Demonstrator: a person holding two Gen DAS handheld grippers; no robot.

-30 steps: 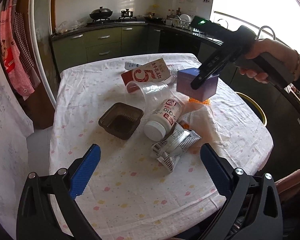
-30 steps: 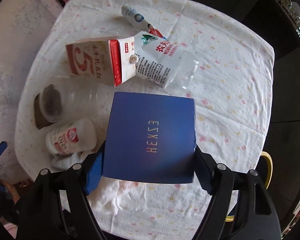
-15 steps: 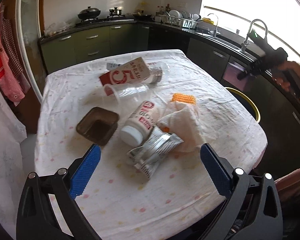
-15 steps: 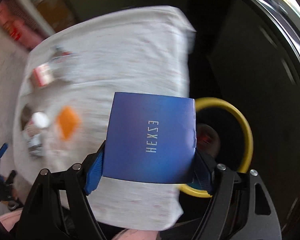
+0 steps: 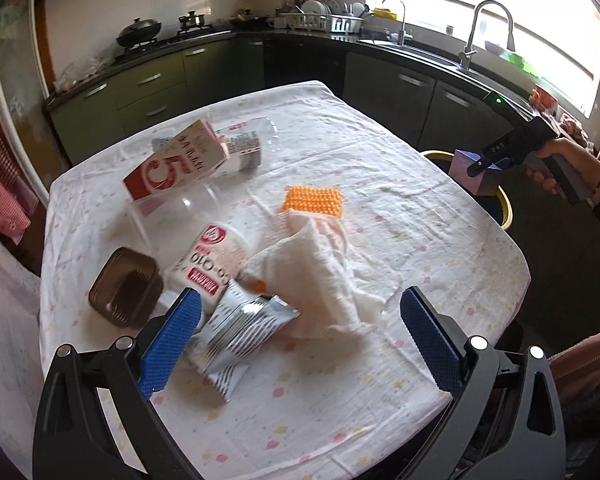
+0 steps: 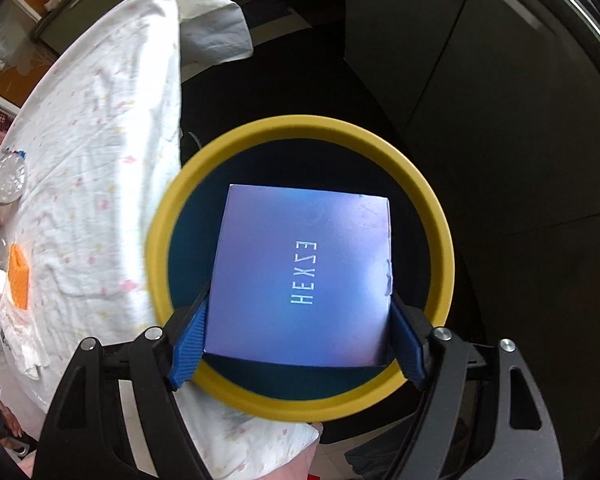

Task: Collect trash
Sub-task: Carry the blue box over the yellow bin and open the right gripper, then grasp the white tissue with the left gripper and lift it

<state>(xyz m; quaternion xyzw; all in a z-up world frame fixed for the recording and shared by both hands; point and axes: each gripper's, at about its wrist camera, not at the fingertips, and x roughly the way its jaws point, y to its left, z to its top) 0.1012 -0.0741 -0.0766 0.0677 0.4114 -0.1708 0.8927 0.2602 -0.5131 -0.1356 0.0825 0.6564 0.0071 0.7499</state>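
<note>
Hovering at frame centre over a yellow-rimmed bin (image 6: 440,236), square blue box (image 6: 300,276) with mirrored pale lettering, clenched between the right gripper (image 6: 300,344) fingers, left gripper (image 5: 300,340) fingers spread wide, empty, above the littered worktop (image 5: 380,380).

Directly under the right gripper (image 6: 298,344) the yellow-rimmed bin (image 6: 300,404) gapes wide, its dark inside bare around the blue box (image 6: 300,276) clamped between the pads. The table edge (image 6: 168,184) crowds the bin's left rim. Ahead of the left gripper (image 5: 296,340), a silver wrapper (image 5: 240,336), white cloth (image 5: 312,276) and white bottle (image 5: 212,260) block the path; the tablecloth (image 5: 320,412) between its spread jaws lies bare.
</note>
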